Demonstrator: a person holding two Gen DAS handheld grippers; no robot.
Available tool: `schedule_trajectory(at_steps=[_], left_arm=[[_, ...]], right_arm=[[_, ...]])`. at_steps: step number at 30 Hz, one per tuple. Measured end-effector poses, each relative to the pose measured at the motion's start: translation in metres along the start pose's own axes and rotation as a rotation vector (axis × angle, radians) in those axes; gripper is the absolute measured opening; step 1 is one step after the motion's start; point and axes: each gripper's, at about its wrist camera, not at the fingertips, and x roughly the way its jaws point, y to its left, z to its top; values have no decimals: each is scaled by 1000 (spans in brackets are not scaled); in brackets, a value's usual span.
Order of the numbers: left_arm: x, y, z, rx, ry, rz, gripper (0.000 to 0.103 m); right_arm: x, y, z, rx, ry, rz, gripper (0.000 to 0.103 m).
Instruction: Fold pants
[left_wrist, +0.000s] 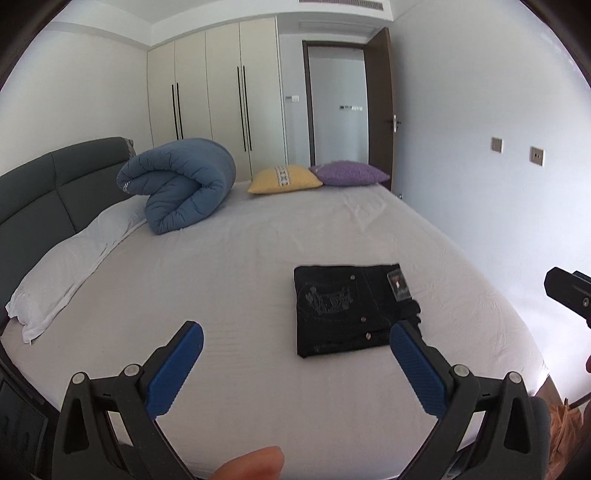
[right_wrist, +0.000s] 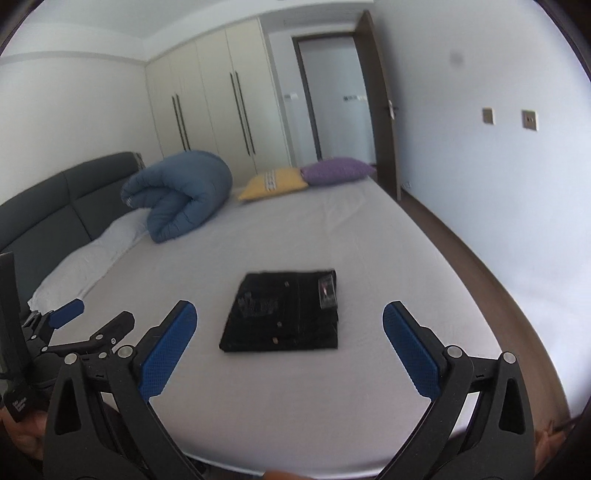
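Black pants (left_wrist: 347, 310) lie folded into a compact rectangle on the white bed sheet (left_wrist: 229, 280), back pocket embroidery and a tag facing up. They also show in the right wrist view (right_wrist: 284, 312). My left gripper (left_wrist: 295, 334) is open and empty, held above the sheet just short of the pants' near left corner. My right gripper (right_wrist: 290, 312) is open and empty, held back from the pants with them framed between its blue pads. The left gripper's body shows at the lower left of the right wrist view (right_wrist: 92, 332).
A rolled blue duvet (left_wrist: 181, 184) and a white pillow (left_wrist: 74, 266) lie by the grey headboard (left_wrist: 40, 192). A yellow cushion (left_wrist: 284, 178) and a purple cushion (left_wrist: 349, 173) sit at the bed's far edge. A wardrobe (left_wrist: 214, 99) and open door (left_wrist: 380, 103) stand beyond.
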Motion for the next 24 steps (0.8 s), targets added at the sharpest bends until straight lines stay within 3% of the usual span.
schedule_trajectory(at_steps=[4,6,8,17,24], left_arm=[[29,-3,-25,-15,125,-11,103],[38,-1,-33,-28,182,-32,103],[43,1,-38,-43,219,-36,103],[40,13,-34,-73,230,-29,103],[42,15,-36,-83,241,-20,103]], right_arm=[[11,3,-21,-22,95,-136,103],[18,0,-28,-11,108,-170,103],[19,-3,-30,21,103,-148,103],[20,5,-12,-13,59,-118,103],[34,3,-18,-11,95,-107,103]])
